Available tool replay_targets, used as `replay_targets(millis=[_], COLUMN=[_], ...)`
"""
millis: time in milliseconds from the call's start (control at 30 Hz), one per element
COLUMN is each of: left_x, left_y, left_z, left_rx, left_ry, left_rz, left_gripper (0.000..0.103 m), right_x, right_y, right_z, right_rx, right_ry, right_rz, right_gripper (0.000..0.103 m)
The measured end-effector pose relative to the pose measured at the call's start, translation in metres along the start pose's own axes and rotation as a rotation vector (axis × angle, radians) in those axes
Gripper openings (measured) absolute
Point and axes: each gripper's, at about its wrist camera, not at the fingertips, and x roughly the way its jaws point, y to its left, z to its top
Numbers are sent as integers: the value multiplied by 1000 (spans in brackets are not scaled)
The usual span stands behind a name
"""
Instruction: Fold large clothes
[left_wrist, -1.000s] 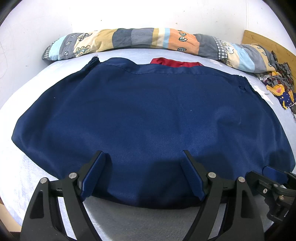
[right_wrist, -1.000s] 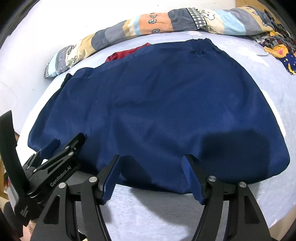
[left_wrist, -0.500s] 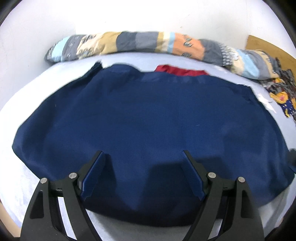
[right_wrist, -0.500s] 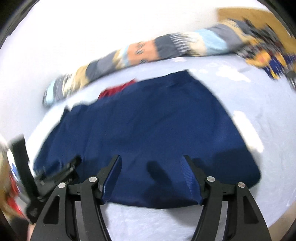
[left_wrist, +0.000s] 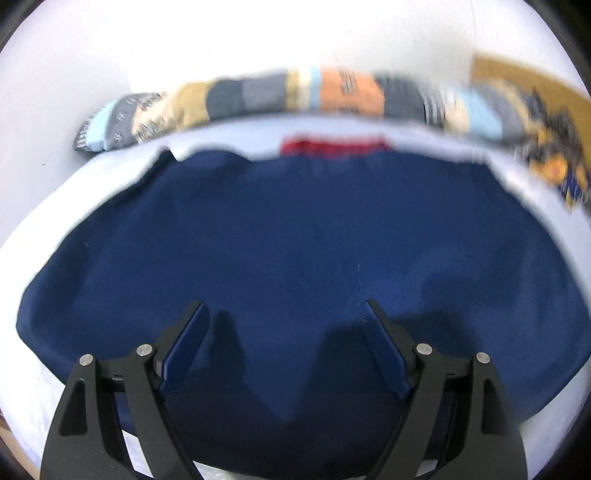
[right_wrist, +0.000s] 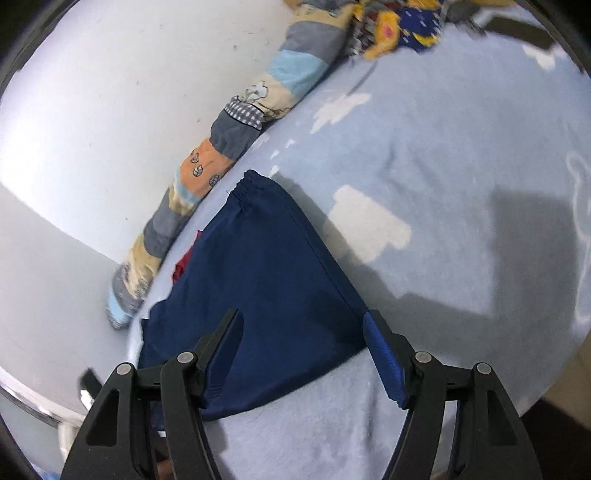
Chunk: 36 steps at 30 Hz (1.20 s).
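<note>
The navy garment (left_wrist: 295, 258) lay spread flat on the pale blue sheet (right_wrist: 461, 184), a red cloth (left_wrist: 332, 146) peeking behind it, while the left gripper (left_wrist: 284, 332) and right gripper (right_wrist: 301, 343) hovered unclenched, grasping nothing.

I'm seeing matte black triangular-cutout linkages, silver pivot screws and ribbed blue pads on left gripper (left_wrist: 284, 325) and right gripper (right_wrist: 301, 332).

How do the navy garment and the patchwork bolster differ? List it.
The navy garment is one plain dark blue; the patchwork bolster mixes orange, grey, tan and light blue patches. The garment lies spread flat on the bed; the bolster is a long plump roll along the wall. The garment sits nearer the grippers, the bolster behind it. Both rest on the bed.
</note>
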Motion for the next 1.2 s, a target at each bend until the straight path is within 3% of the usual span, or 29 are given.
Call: replay_targets(millis=[200, 333, 433, 767, 967, 1067, 1133, 1200], left_x=[-2, 2, 4, 6, 6, 6, 6, 6], left_y=[22, 17, 17, 14, 13, 12, 13, 13], left_z=[3, -1, -1, -2, -2, -2, -2, -2], left_rx=[-118, -81, -91, -82, -81, -81, -81, -82], left_ry=[-15, -8, -5, -13, -12, -12, -11, -9], left_rz=[-35, -9, -19, 4, 5, 6, 6, 5], left_gripper=[84, 85, 85, 87, 87, 87, 87, 87], right_x=[13, 23, 15, 29, 52, 65, 76, 88], right_y=[-20, -16, -13, -22, -15, -7, 10, 25], right_z=[0, -2, -8, -21, -6, 7, 15, 18], right_rx=[129, 119, 114, 201, 192, 179, 93, -8], right_ry=[68, 85, 48, 119, 79, 55, 61, 87], right_rz=[83, 49, 12, 88, 74, 132, 218, 183], right_gripper=[71, 71, 71, 71, 71, 70, 64, 61])
